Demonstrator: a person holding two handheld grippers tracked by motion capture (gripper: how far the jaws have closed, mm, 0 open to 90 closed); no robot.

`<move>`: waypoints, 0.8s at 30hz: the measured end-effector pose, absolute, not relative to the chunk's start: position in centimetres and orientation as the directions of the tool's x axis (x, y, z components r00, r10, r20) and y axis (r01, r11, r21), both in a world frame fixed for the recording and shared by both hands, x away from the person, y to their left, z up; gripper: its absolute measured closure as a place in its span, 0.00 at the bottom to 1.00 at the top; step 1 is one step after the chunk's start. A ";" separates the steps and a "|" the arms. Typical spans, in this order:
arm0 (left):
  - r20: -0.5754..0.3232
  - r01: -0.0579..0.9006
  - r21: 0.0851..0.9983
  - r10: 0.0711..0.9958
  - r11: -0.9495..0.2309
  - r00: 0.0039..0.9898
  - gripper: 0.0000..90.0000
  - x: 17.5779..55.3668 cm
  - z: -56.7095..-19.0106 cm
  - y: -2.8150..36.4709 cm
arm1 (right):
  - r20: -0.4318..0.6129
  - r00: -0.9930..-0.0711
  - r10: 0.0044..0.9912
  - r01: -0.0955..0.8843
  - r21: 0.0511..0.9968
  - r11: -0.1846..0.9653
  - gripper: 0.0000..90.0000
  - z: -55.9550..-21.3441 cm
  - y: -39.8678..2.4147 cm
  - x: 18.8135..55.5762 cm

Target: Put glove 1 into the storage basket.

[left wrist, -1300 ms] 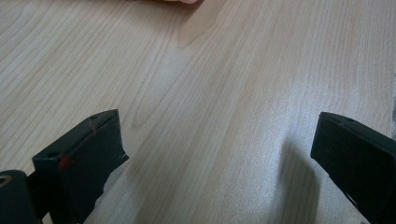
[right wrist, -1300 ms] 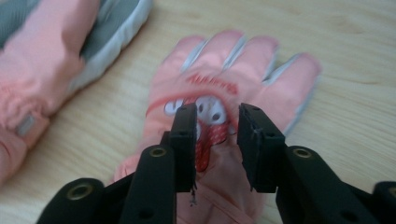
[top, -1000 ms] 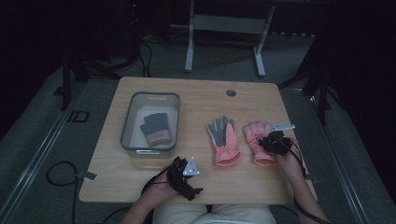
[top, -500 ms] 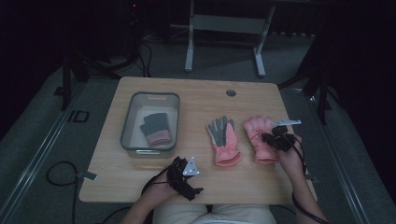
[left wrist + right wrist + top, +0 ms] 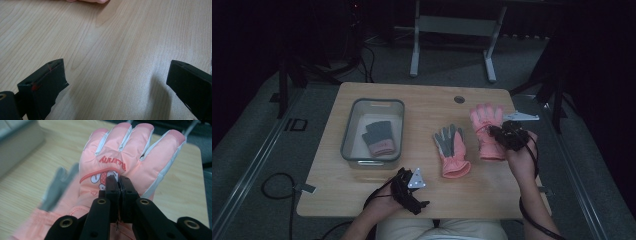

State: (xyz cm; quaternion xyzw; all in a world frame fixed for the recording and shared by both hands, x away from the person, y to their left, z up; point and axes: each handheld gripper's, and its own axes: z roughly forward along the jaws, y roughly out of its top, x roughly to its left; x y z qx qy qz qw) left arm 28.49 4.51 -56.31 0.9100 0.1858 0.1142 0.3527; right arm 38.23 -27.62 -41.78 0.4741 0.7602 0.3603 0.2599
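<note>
Jaws of the right gripper (image 5: 119, 185) were pinched on the pink glove (image 5: 486, 131) at mid-right of the high view, apparently lifting it toward the bin (image 5: 350, 131), while the left gripper (image 5: 117, 82) gaped empty.

- The room was dim, its far side nearly black.
- A light wooden table (image 5: 422, 100) stood on grey carpet (image 5: 267, 150).
- A metal stand (image 5: 452, 30) stood beyond it.
- Cables (image 5: 362, 55) trailed over the floor.
</note>
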 end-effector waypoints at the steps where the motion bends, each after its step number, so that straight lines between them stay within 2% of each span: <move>1: 0.077 0.256 0.684 0.417 -0.683 0.906 0.02 28.5 -56.3 4.5 | -0.052 -0.416 0.908 0.528 0.799 0.288 0.97 -41.4 -27.2 38.1; 11: 0.071 0.261 0.685 0.419 -0.680 0.905 0.02 28.5 -56.3 4.5 | -0.051 -0.458 0.888 0.486 0.822 0.298 0.97 -39.4 -23.5 37.0; 18: 0.070 0.261 0.684 0.418 -0.681 0.906 0.02 28.4 -56.4 4.5 | -0.025 -0.479 0.877 0.503 0.811 0.298 0.97 -40.4 -20.4 36.6; 24: 0.067 0.263 0.685 0.417 -0.680 0.906 0.02 28.4 -56.4 4.5 | -0.050 -0.478 0.877 0.524 0.785 0.331 0.96 -42.6 -18.4 36.6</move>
